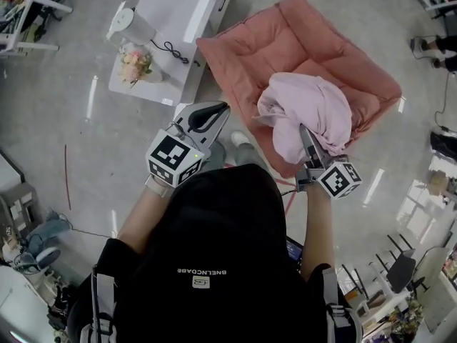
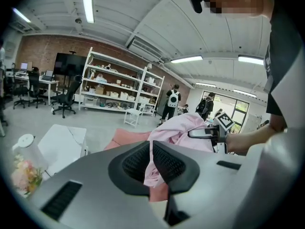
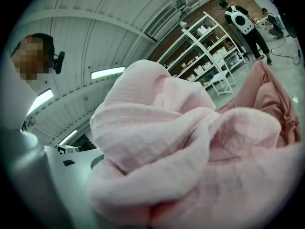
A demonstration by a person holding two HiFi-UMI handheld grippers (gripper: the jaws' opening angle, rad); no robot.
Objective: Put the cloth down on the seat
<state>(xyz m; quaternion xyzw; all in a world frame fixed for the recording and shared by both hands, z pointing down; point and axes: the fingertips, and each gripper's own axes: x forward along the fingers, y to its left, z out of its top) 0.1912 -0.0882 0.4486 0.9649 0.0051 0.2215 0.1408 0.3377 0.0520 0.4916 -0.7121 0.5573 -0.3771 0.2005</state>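
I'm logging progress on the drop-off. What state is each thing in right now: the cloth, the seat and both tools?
cloth: bunched up, held over the seat, not yet laid flat.
seat: spread open beneath the cloth.
right tool: closed on the cloth.
left tool: jaws almost together, nothing gripped.

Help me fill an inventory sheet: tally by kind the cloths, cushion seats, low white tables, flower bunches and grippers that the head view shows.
Pink cloth: 1
Seat: 1
White table: 1
Flower bunch: 1
Grippers: 2, the left gripper and the right gripper
Total: 6
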